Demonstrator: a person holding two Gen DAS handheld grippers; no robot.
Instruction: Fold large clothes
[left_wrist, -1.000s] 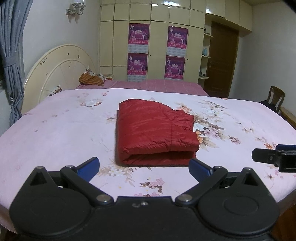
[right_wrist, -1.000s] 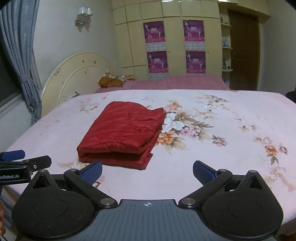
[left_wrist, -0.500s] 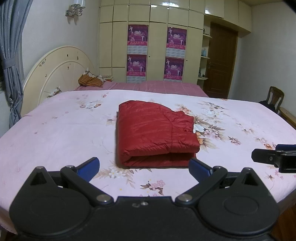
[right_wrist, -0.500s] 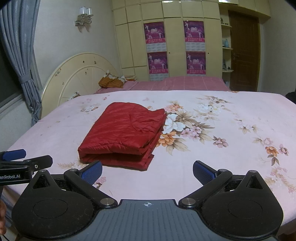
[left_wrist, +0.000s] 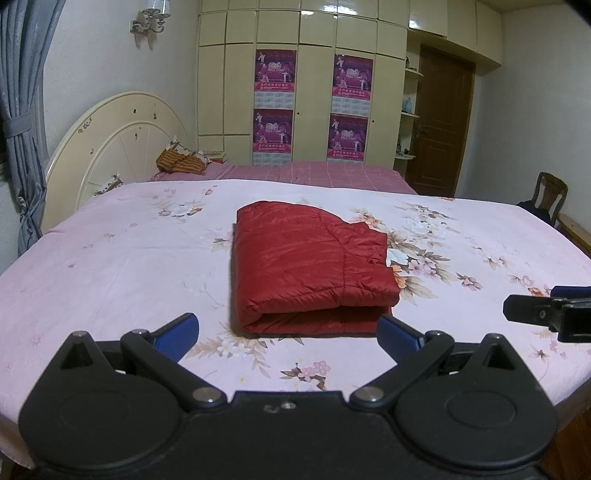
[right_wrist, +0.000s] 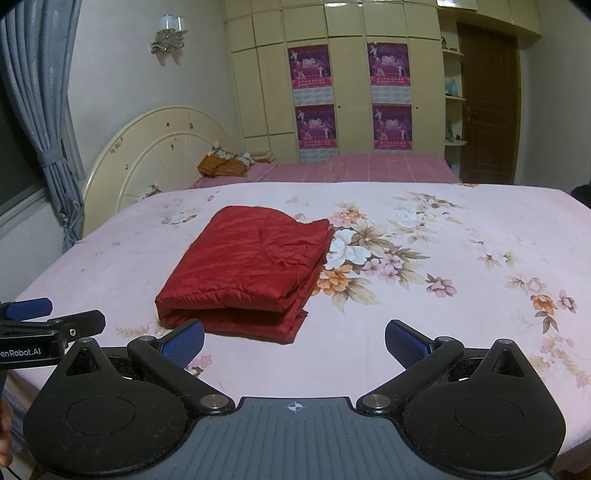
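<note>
**Red jacket sits folded on the bed**

The red jacket (left_wrist: 314, 266) lies in a neat, thick stack in the middle of the bed (left_wrist: 110, 258), so the folding looks done. The left gripper (left_wrist: 286, 334) and the right gripper (right_wrist: 293, 341) both hang near the bed's edge, apart from the jacket. Each has its fingers wide apart and holds nothing, likely because nothing needs pulling now.

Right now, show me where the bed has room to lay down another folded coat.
Two bare patches of sheet: the wide one right of the red coat out to the bed's edge, and one left of the coat toward the headboard. The near strip is tight: both open grippers, left and right, hover there.
</note>
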